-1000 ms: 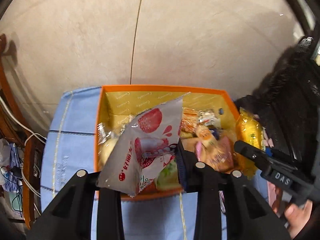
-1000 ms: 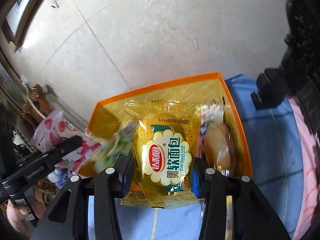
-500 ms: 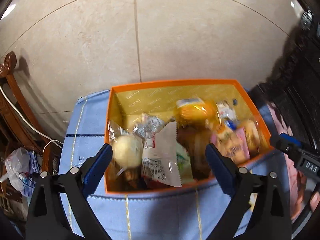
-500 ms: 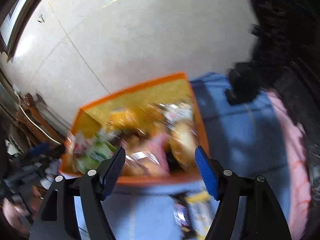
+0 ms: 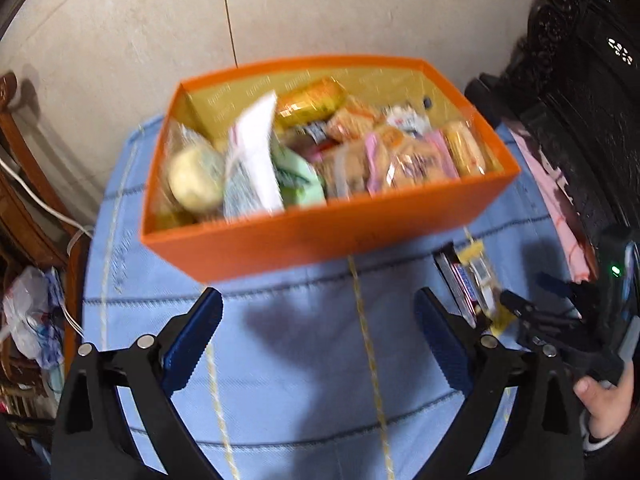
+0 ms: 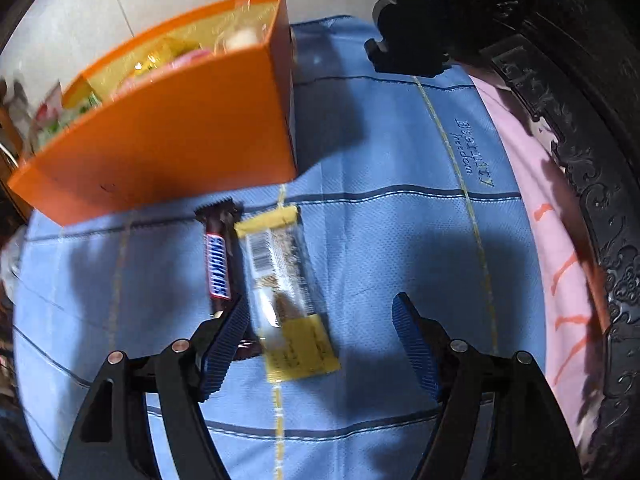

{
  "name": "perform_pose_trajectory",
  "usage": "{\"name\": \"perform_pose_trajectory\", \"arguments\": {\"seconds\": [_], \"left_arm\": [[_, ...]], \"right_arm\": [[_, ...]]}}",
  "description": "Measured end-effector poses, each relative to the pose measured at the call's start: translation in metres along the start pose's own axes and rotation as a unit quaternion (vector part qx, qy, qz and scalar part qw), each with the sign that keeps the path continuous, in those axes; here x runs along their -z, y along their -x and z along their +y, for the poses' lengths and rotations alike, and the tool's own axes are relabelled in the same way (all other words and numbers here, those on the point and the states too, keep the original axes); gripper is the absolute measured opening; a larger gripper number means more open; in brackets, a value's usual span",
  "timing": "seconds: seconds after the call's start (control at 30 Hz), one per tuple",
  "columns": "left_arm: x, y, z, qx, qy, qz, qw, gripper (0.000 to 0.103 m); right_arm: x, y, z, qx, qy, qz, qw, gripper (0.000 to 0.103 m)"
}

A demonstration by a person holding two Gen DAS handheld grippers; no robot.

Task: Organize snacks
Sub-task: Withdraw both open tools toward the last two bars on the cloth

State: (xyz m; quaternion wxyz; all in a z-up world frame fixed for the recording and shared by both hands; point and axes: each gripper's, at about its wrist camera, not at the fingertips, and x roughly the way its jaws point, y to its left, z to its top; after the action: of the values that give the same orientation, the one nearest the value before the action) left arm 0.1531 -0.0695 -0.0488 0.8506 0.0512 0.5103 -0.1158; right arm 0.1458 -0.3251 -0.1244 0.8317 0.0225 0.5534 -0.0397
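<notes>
Landmark: the orange box (image 5: pixel 332 236), standing on the blue cloth (image 6: pixel 380 248) and already full of wrapped snacks.

Two snacks lie outside the box, on the cloth just in front of its near wall, toward its right corner: a dark chocolate bar (image 6: pixel 218 260) and a yellow-ended cereal bar (image 6: pixel 284 288). They lie side by side, touching or nearly so, long axes pointing toward the box.

Handling, as judged:
- Both bars look light and fairly stiff along their length.
- The wrappers are glossy film and likely slippery; crimped ends will fold under load.
- The cereal bar may crumble if squeezed hard. Grip across the middle of its width, not at the flat yellow ends.

Right gripper (image 6: pixel 320 344): its jaws have just been opening and stand spread with nothing pinched. It is angled steeply down over the near end of the cereal bar, which lies between the fingers toward the left one; the chocolate bar's near end sits at that left fingertip.

Left gripper (image 5: pixel 318 340): spread wide, empty, over bare cloth in front of the box's near wall, the bars off to its right.
</notes>
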Motion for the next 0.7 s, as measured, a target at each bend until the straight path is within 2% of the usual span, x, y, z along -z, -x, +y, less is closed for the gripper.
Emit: {"name": "perform_pose_trajectory", "arguments": {"seconds": [0.23, 0.27, 0.33, 0.43, 0.53, 0.7], "left_arm": [[0.031, -0.012, -0.006, 0.001, 0.008, 0.034, 0.9994, 0.094], [0.035, -0.014, -0.006, 0.0, 0.009, 0.038, 0.9993, 0.094], [0.038, -0.014, -0.004, -0.001, 0.011, 0.041, 0.9991, 0.094], [0.039, -0.018, -0.004, -0.005, 0.009, 0.05, 0.9987, 0.094], [0.039, -0.018, -0.006, -0.004, 0.008, 0.049, 0.9988, 0.094], [0.038, -0.026, -0.022, 0.01, -0.008, 0.058, 0.9982, 0.094]], "right_arm": [[-0.009, -0.027, 0.015, 0.015, 0.039, 0.015, 0.999, 0.074], [-0.01, -0.029, 0.019, 0.017, 0.049, 0.014, 0.999, 0.071], [-0.01, -0.035, 0.025, 0.015, 0.068, 0.022, 0.997, 0.052], [-0.011, -0.033, 0.035, 0.01, 0.089, 0.015, 0.996, 0.038], [-0.011, -0.033, 0.034, 0.001, 0.083, 0.014, 0.996, 0.035], [-0.008, -0.024, 0.01, -0.026, 0.027, 0.011, 0.999, 0.031]]}}
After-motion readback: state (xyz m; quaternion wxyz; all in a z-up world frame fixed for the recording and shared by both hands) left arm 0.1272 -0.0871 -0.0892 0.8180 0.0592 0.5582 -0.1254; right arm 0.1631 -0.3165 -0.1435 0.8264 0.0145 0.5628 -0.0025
